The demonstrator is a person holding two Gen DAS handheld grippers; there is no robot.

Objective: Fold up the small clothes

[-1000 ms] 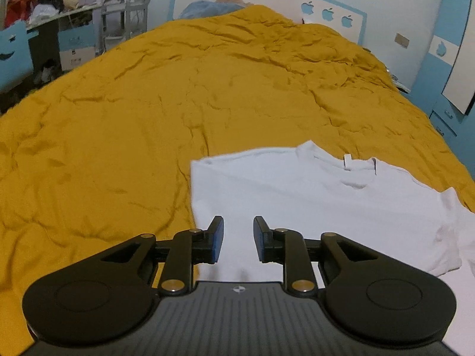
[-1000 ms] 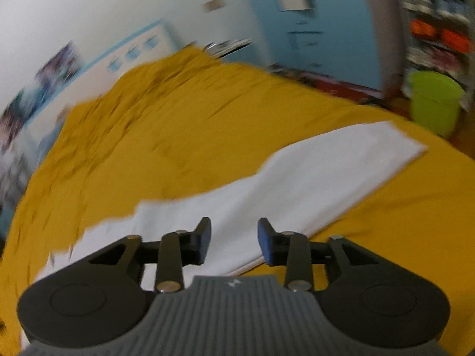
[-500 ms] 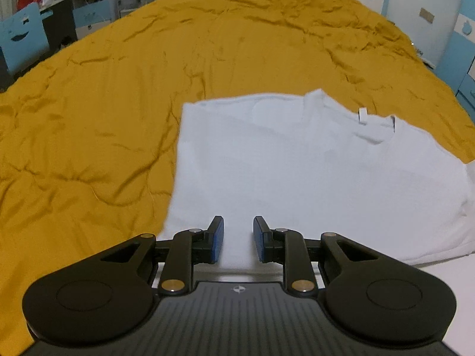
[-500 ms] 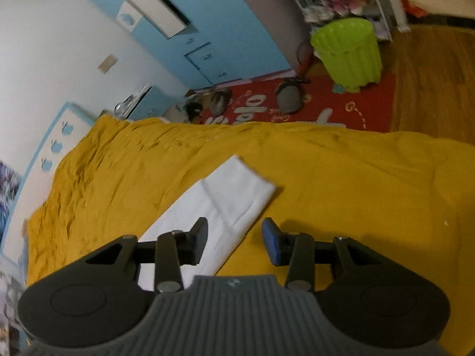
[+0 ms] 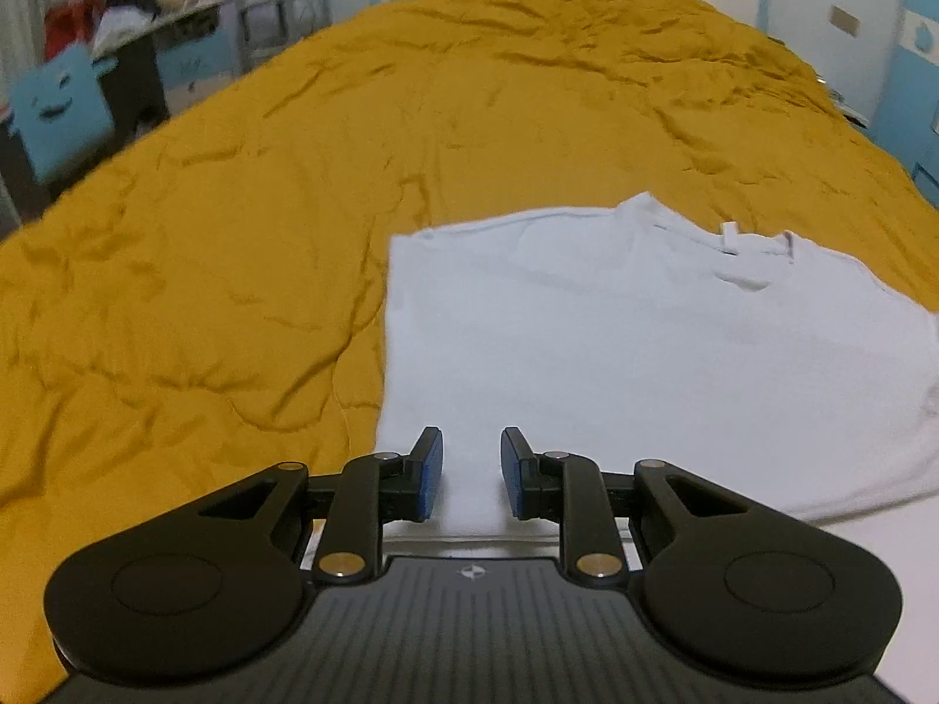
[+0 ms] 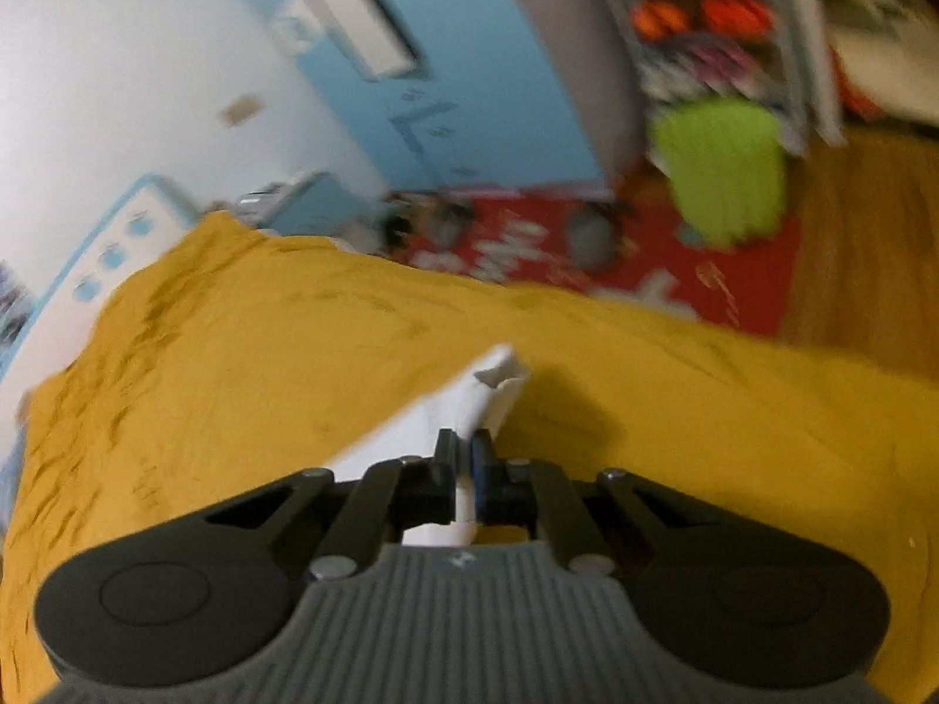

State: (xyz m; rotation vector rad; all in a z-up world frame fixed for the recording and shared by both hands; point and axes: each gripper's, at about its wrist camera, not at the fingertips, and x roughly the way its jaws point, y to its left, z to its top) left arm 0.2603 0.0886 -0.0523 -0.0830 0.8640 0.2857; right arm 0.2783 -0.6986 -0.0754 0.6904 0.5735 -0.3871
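Note:
A white T-shirt lies flat on the mustard-yellow bedspread, collar towards the far side, its left side folded in to a straight edge. My left gripper is open and empty, hovering over the shirt's near left part. In the right wrist view my right gripper is shut on the white T-shirt's end, which sticks up bunched beyond the fingertips above the bedspread.
A desk with clutter and a blue face-shaped chair back stand left of the bed. Right of the bed are a red rug, a lime green bin, blue cabinets and shelves.
My right gripper has closed on the shirt's end and lifted it, where it was open half a second ago. My left gripper stayed open and drew back slightly over the shirt.

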